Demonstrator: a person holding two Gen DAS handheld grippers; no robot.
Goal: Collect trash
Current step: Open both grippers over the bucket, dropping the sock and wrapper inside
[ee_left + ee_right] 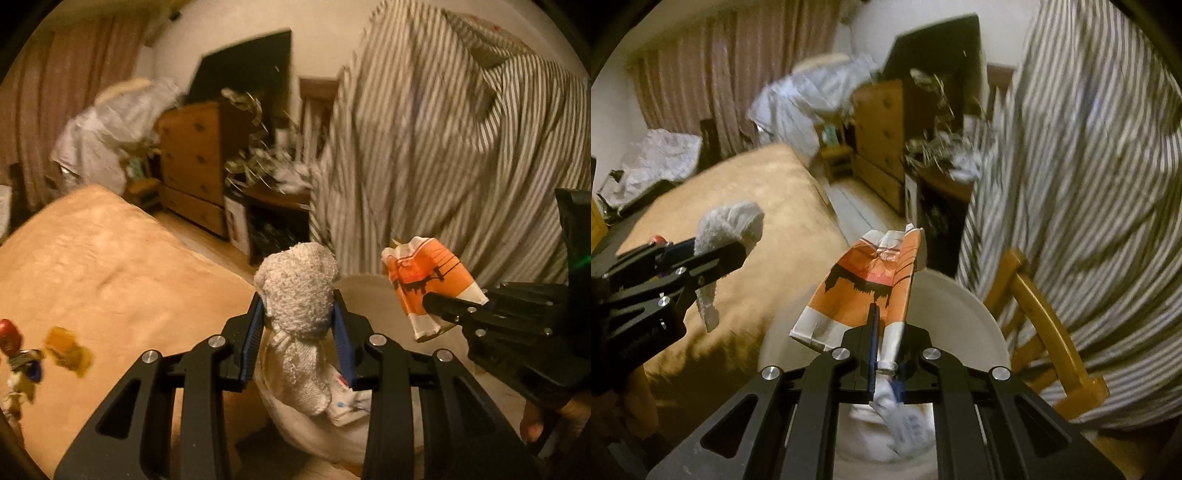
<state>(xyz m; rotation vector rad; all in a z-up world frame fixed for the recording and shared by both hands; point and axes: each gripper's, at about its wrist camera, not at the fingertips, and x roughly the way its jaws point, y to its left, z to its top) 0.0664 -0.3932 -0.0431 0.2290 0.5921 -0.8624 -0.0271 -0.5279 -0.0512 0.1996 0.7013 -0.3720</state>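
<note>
My left gripper (pixel 298 299) is shut on a crumpled white paper-towel wad (pixel 299 280), which sticks out past the blue pads. In the right wrist view that left gripper (pixel 713 254) and the wad (pixel 735 221) are at the left. My right gripper (pixel 886 321) is shut on a flattened orange-and-white carton (pixel 864 291). The left wrist view has the right gripper (pixel 436 302) and the carton (pixel 424 280) at the right. Both grippers hang over a white bin (pixel 979 314), whose rim (pixel 365 291) shows between them. White trash (pixel 347 406) lies inside it.
A bed with a tan blanket (pixel 110 277) lies left of the bin, with small sweet wrappers (pixel 66 350) on it. To the right, a striped cloth (pixel 1089 184) drapes over a wooden chair (pixel 1041 314). A wooden dresser (pixel 192 155) stands behind.
</note>
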